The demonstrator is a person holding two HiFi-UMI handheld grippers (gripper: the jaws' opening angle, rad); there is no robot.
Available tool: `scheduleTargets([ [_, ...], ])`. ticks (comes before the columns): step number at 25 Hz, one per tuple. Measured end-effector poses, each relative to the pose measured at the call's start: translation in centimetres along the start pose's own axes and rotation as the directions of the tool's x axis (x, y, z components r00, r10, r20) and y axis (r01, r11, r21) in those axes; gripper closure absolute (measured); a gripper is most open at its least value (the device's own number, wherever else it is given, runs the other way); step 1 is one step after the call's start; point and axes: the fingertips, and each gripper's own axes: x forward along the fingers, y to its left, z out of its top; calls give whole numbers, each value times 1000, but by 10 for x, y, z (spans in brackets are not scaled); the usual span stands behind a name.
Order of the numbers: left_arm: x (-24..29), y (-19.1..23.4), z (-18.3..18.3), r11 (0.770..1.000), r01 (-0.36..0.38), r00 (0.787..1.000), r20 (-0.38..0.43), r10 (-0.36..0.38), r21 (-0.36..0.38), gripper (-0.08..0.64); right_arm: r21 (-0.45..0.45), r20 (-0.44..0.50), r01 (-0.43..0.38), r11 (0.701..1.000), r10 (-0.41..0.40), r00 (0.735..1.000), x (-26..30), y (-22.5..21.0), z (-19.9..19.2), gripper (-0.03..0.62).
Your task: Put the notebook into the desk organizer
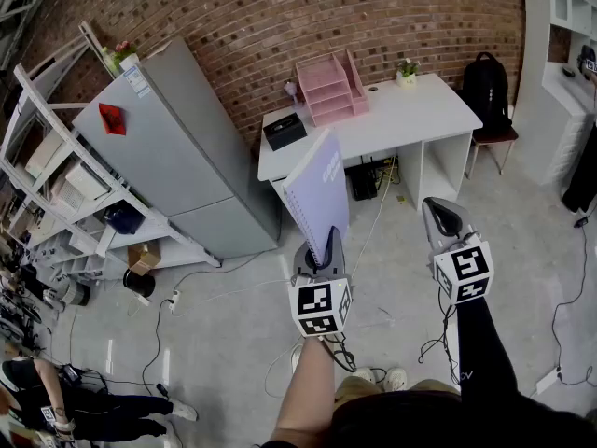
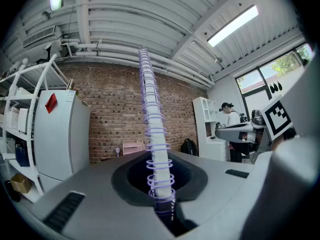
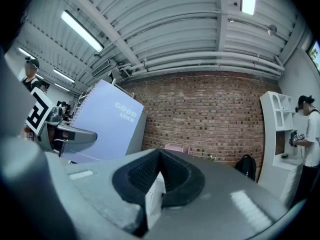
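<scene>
A lilac spiral-bound notebook stands upright, clamped at its lower edge by my left gripper, which is shut on it. In the left gripper view its wire spiral rises from between the jaws. The right gripper view shows its cover at the left. My right gripper hangs level beside it with its jaws together and nothing in them. The pink desk organizer sits at the back of the white desk, well ahead of both grippers.
A grey fridge stands left of the desk, with metal shelving beyond. A black box and a small plant are on the desk. A black backpack rests on a chair. Cables trail across the floor.
</scene>
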Motion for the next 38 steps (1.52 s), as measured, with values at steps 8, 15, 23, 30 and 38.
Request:
scheduleTargets([
  [8,-1,-8,1,1000,-7,1000,-3,7,1,525,23,1,-17,1000,17,1000,-5,-6,-2,592],
  [15,2,-4,1,1000,-11,1000,-11,11,8,525,49,19,-6,999,6,1000,-3,-13,0,592],
  [23,35,18,-4,1000,-11,1000,-16,11,5,525,58,-2,-14,998,14,1000,35,-17,-17,592],
  [30,93,49,-8,1000,-1,1000,-28,1,-3,525,45,-22,-11,999,12,1000,95,-29,-25,592],
  [38,172,79,-9,999,33,999,-39,-33,-13,525,40,-23,19,999,-18,1000,173,-55,-28,592],
])
